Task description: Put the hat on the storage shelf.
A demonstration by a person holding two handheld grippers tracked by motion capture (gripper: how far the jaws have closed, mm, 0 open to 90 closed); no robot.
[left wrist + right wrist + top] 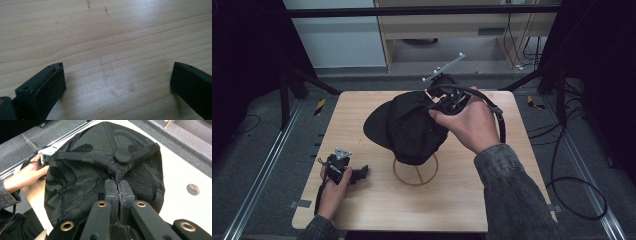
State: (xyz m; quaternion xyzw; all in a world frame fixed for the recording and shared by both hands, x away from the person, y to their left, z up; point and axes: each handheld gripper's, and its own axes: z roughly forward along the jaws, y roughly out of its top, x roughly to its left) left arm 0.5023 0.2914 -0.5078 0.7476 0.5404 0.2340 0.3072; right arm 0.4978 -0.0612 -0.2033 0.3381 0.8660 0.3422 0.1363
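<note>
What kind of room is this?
Probably a lab or test room: a small wooden table stands inside a dark metal frame, cables trail over the grey floor, and a black cap sits on a stand.

The cap point(412, 127) sits on a ring stand point(415, 172) at the bench's point(377, 200) centre; the left hand-held gripper point(357, 173) rests at eight o'clock.

A black mesh baseball cap point(412, 127) is perched crown-up on a wire stand point(415, 172). Its crown fabric is pinched near the top button point(122, 156).
</note>
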